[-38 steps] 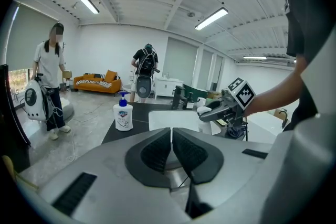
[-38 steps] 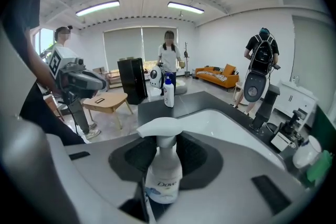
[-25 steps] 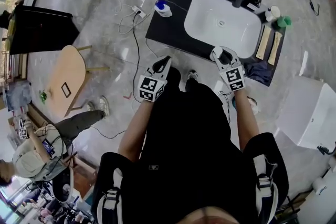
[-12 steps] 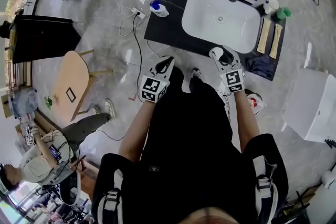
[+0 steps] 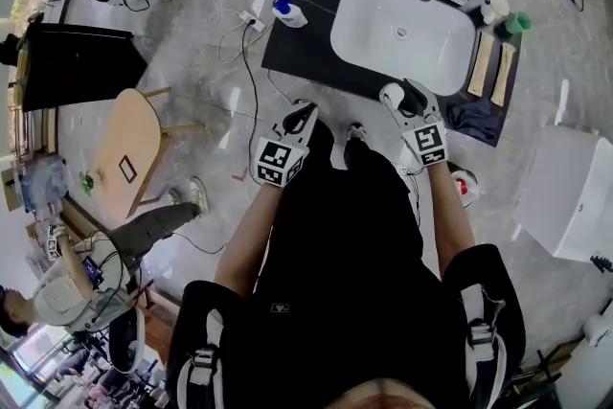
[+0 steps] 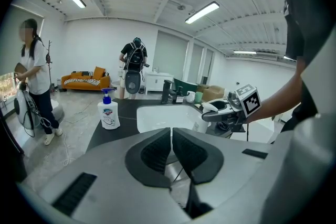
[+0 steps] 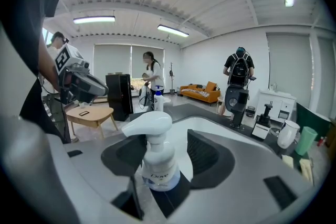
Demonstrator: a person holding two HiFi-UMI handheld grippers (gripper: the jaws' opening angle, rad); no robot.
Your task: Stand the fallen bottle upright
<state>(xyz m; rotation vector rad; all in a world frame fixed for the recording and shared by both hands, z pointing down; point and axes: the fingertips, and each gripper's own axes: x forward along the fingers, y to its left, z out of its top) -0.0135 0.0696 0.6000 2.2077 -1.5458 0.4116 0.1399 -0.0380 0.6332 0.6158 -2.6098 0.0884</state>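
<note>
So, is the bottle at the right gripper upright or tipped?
Upright: bottle stands, pump on top, between the right gripper's jaws, which have just been opening.

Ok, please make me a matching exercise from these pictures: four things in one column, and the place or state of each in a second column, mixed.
1. white pump bottle
2. blue-topped soap bottle
3. green cup
4. left tongs

A. shut, holding nothing
B. far right end of the counter
C. upright between the right tongs
D. left far corner of the counter

Pairs: 1-C, 2-D, 3-B, 4-A.

Note: the right tongs have just been opening, and their pads stand off the bottle between them.
</note>
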